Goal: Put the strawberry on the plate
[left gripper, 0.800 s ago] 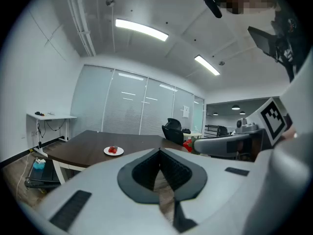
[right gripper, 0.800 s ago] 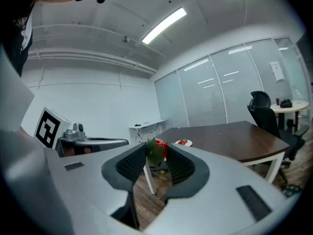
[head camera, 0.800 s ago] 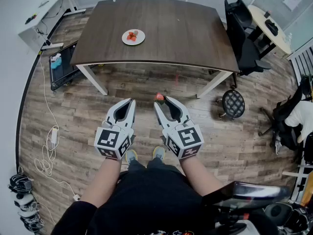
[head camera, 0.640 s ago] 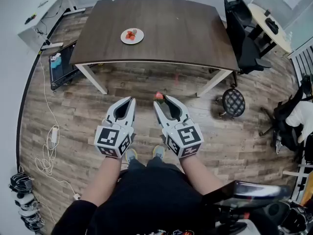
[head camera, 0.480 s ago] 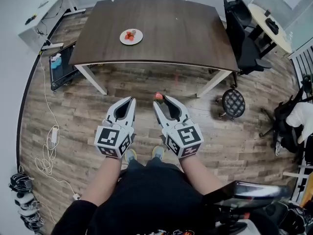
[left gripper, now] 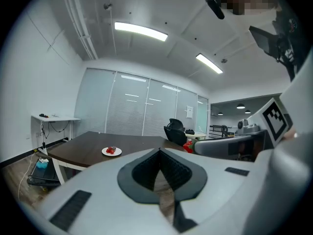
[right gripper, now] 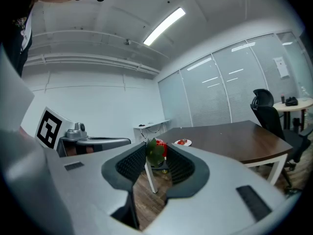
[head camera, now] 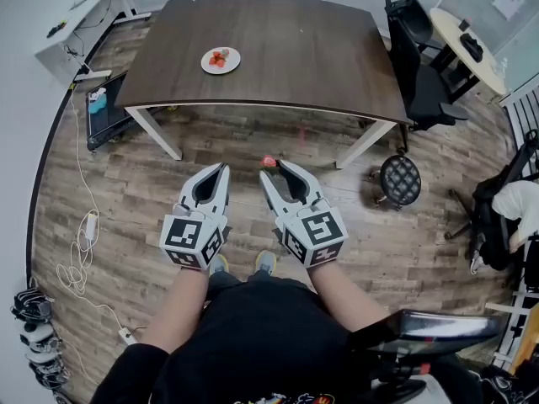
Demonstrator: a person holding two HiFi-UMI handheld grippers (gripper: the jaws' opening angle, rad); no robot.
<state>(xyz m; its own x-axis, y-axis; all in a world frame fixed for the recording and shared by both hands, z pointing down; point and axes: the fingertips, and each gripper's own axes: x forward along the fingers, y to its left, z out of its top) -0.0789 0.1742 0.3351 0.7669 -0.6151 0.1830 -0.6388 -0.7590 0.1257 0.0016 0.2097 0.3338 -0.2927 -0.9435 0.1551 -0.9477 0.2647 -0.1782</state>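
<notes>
A red strawberry (head camera: 269, 162) with green leaves (right gripper: 155, 151) sits pinched between the tips of my right gripper (head camera: 271, 166), which is shut on it above the wooden floor. My left gripper (head camera: 222, 169) hangs beside it, shut and empty; in the left gripper view its jaws meet with nothing between them. A white plate (head camera: 221, 61) holding red strawberries lies near the left front part of the dark brown table (head camera: 295, 49), well ahead of both grippers. The plate (right gripper: 182, 143) also shows beyond the held strawberry in the right gripper view, and the same plate (left gripper: 112, 152) shows in the left gripper view.
A black office chair (head camera: 413, 57) stands at the table's right end, a round black stool (head camera: 398, 179) near its front right leg. A small cart (head camera: 101, 108) stands at the table's left. Cables (head camera: 80, 259) lie on the floor at the left.
The table and plate have shifted slightly left and up in the head view. Both grippers sit a little higher in that view, the strawberry still held.
</notes>
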